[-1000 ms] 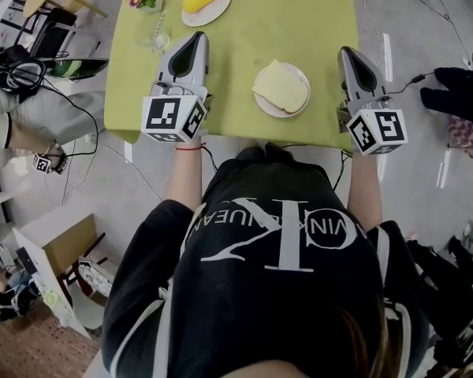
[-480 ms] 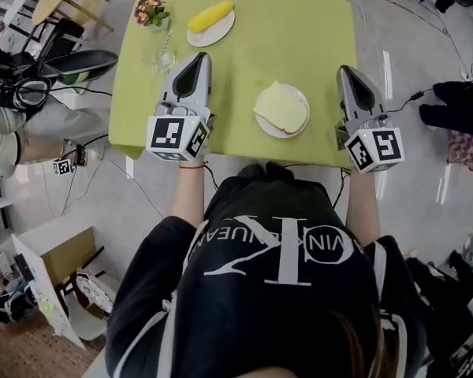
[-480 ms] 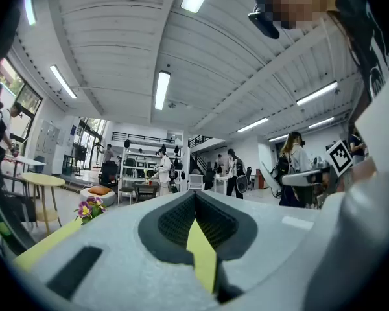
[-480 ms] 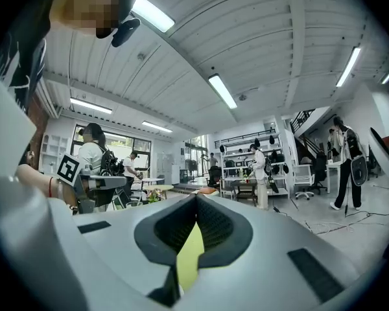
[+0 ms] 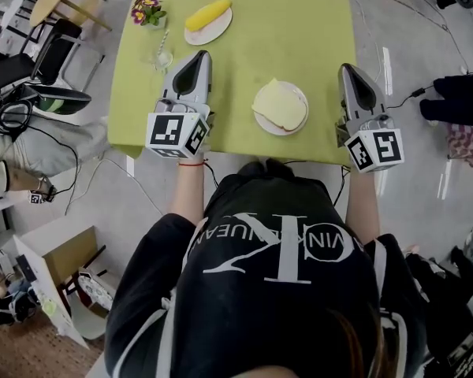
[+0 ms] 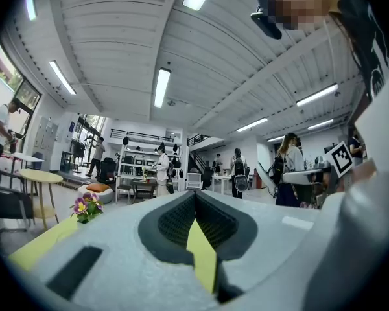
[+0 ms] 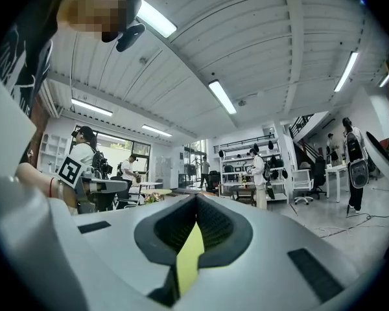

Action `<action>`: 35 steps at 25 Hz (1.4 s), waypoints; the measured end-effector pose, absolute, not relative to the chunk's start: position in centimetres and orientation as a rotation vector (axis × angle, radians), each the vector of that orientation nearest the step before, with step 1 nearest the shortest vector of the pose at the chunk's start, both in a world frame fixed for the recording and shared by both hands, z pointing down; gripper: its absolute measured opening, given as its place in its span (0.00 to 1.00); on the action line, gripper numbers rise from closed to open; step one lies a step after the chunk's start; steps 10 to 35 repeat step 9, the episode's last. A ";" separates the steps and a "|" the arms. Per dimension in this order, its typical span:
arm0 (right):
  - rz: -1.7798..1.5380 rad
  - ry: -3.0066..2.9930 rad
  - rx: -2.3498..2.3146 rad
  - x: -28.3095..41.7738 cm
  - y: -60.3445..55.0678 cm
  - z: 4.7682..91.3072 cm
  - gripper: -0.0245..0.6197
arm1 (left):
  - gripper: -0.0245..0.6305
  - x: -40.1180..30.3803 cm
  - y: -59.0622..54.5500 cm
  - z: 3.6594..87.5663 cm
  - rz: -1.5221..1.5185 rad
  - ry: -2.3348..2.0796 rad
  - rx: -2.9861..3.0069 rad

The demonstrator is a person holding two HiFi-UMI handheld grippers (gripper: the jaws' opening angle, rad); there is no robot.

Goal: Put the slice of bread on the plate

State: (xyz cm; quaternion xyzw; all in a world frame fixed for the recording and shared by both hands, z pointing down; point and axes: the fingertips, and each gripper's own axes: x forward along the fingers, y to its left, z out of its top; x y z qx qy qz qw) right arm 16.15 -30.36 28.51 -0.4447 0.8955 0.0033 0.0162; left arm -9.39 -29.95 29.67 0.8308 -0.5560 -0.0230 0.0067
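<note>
Head view centre: the bread slice (image 5: 281, 105) is seen on the plate (image 5: 298, 91), flanked by the left gripper (image 5: 198, 54) and right gripper (image 5: 347, 68), both closed on nothing.

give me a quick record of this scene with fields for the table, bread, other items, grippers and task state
table: green top
bread: one slice, lying on the near plate, between the two grippers
far plate: holds a yellow food item, likely corn
other items: flowers and a glass at the far left of the table
left gripper: shut, empty, left of the near plate
right gripper: shut, empty, at the table's right edge
task state: the slice is already on a plate
</note>
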 end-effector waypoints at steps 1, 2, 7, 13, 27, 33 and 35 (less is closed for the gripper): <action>0.016 2.781 -1.383 16.2 -30.4 28.4 0.04 | 0.05 -9.3 -30.0 29.6 -0.071 -1.737 2.601; 0.020 2.777 -1.383 16.2 -30.4 28.3 0.04 | 0.05 -9.3 -30.1 29.6 -0.070 -1.734 2.603; 0.027 2.767 -1.383 16.3 -30.3 28.2 0.04 | 0.05 -9.1 -30.2 29.7 -0.066 -1.725 2.608; 0.029 2.764 -1.383 16.4 -30.3 28.2 0.04 | 0.05 -9.0 -30.3 29.7 -0.067 -1.723 2.610; 0.029 2.764 -1.383 16.4 -30.3 28.2 0.04 | 0.05 -9.0 -30.3 29.7 -0.067 -1.723 2.610; 0.029 2.764 -1.383 16.4 -30.3 28.2 0.04 | 0.05 -9.0 -30.3 29.7 -0.067 -1.723 2.610; 0.029 2.764 -1.383 16.4 -30.3 28.2 0.04 | 0.05 -9.0 -30.3 29.7 -0.067 -1.723 2.610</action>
